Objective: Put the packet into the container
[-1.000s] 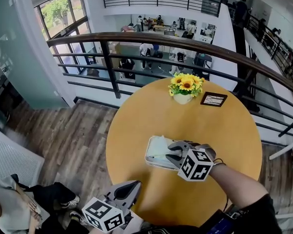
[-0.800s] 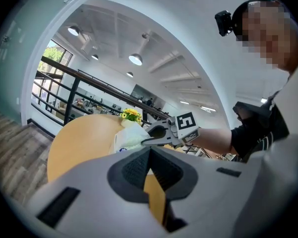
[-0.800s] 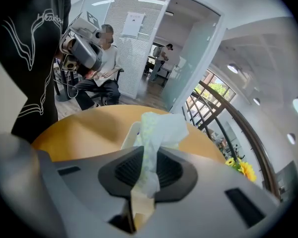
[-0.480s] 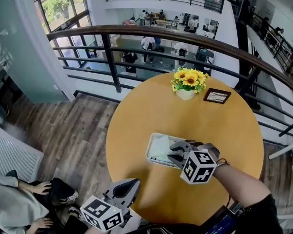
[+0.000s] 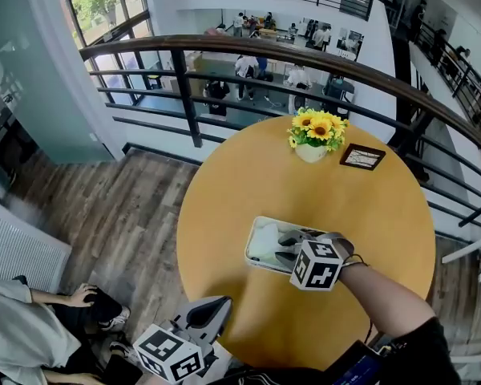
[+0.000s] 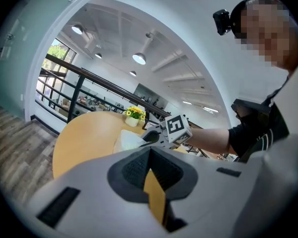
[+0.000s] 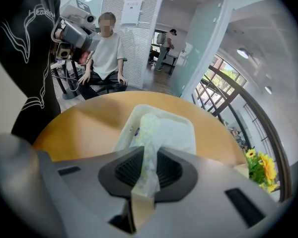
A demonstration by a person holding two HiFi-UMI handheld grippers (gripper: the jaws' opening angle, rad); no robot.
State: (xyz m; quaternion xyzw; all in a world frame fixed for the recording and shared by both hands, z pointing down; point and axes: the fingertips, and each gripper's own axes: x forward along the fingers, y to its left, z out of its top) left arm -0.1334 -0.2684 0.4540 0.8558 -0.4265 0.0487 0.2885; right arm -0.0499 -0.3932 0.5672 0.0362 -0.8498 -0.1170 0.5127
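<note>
"Packet (image 7: 151, 133) — where does it stand?"

"It's pinched at its near end by the right gripper (image 7: 148, 170), whose jaws are clenched on it. The rest of it reaches forward and down into the white container (image 7: 123, 129). That sits about mid-desk, a little toward the near edge of the round desk (image 5: 369, 215)."

"So it's in?"

"Partly, I'd judge. The head view shows pale wrapping over the container's left half, inside the rim. Whether it rests on the bottom or hangs just above it, I cannot tell."

"What's left, then?"

"Letting go, mainly — the jaws have to release so the packet can settle flat, and then the gripper lifts clear. The carrying looks done, but the release is not."

"And the other one?"

"The left gripper (image 5: 208, 315) hangs off the near edge of the desk, well apart from the container. Its jaws are together with nothing between them. It plays no part here, as far as I can see."

"Anything in the way?"

"No. The flower pot (image 5: 313, 139) and the small picture frame (image 5: 362, 157) stand near the far edge, well apart from the container."
</note>
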